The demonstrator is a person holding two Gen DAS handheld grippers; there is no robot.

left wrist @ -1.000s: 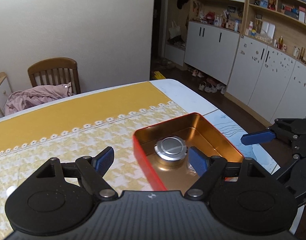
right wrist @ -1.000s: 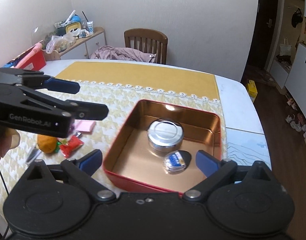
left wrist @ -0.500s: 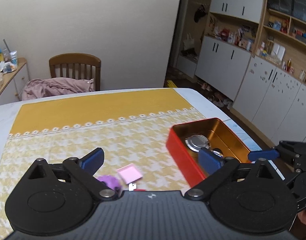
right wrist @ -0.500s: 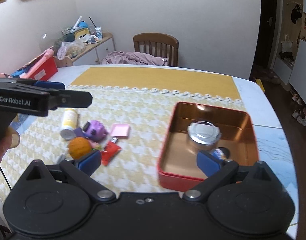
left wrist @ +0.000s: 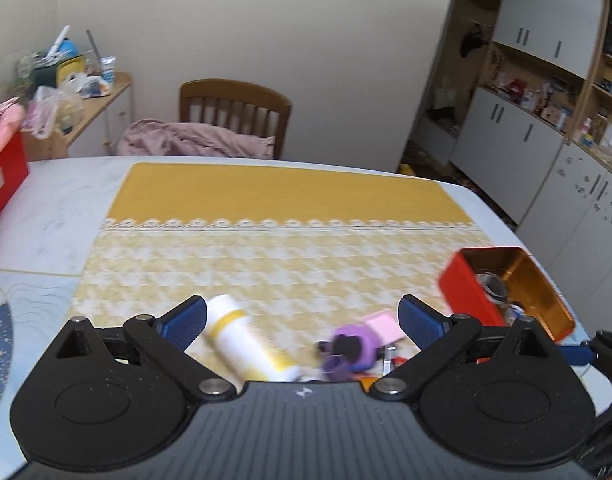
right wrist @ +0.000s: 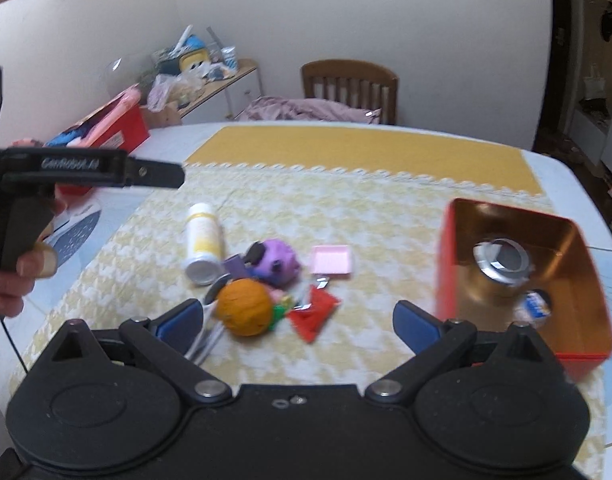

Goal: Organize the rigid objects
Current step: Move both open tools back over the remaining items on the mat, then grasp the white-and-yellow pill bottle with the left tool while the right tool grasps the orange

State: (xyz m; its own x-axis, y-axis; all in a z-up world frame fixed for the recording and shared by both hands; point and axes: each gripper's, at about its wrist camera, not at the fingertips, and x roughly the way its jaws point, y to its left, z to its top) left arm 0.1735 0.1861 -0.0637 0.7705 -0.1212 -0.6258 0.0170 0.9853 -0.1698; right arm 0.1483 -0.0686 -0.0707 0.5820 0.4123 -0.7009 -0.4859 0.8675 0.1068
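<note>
**Both hand-held grippers wide open over the clutter**

Left hand-held gripper (left wrist: 301, 318) spread wide, nothing between the blue pads, hovering above a white cylindrical bottle with yellow bands (left wrist: 247, 342) lying on its side. Just right of it, a purple plastic toy (left wrist: 352, 346) and a flat pink square tray (left wrist: 382, 326), close together on the yellow-and-white patterned cloth (left wrist: 265, 256) covering the counter (left wrist: 45, 216). Right hand-held gripper (right wrist: 297, 320) also open and empty, above an orange ball (right wrist: 243, 306) and a red wrapper (right wrist: 314, 314). Off to the right, well apart from the pile: red rectangular tin with gold interior (right wrist: 446, 256), holding a round silver metal can (right wrist: 502, 258) and a small blue-and-white packet (right wrist: 538, 306). Wooden chair (right wrist: 350, 84) behind.
</note>
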